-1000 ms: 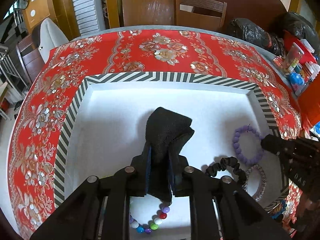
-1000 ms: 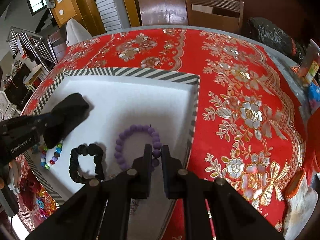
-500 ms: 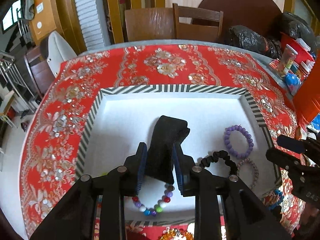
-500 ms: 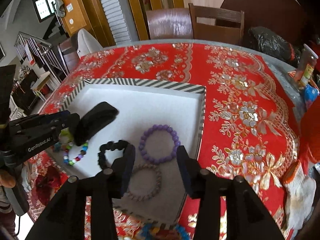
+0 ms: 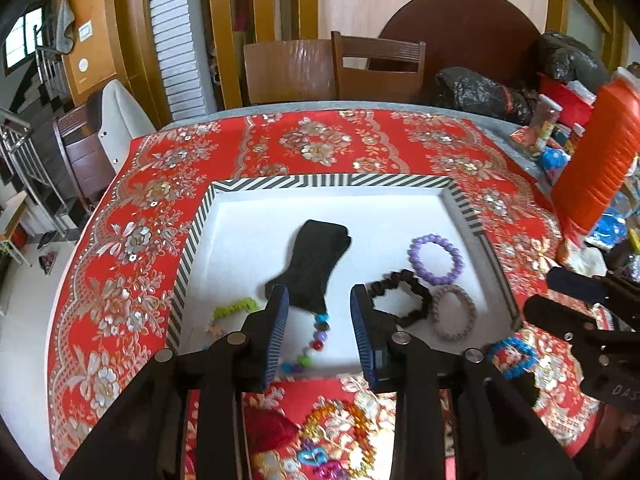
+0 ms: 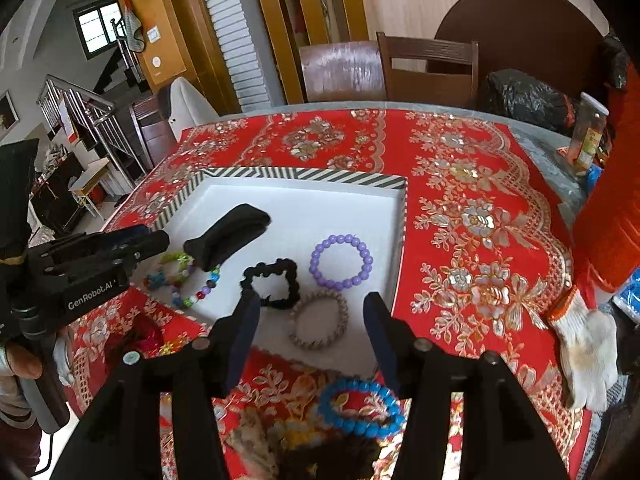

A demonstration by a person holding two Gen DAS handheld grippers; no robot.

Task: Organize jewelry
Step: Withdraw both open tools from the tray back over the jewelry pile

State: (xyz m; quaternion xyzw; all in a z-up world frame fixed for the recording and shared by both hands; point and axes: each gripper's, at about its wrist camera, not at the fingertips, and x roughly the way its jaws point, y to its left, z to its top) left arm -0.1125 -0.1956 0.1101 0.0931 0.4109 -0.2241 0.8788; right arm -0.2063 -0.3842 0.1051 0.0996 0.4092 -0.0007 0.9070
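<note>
One striped tray (image 6: pixel 280 174), one black cloth pouch (image 5: pixel 316 260), five bracelets (image 6: pixel 341 256) inside, perhaps more outside, two wooden chairs (image 5: pixel 378 70).

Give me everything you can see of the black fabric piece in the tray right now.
The black fabric piece is a soft, matte, knit-looking band, folded double, wider at its far end and narrowing toward the near one. It lies flat and loose on the white floor of the striped-rim tray, roughly central. Its near end overlaps the multicolour bead bracelet. The left gripper stands open just short of it, not touching. The black scrunchie lies apart to its right.
</note>
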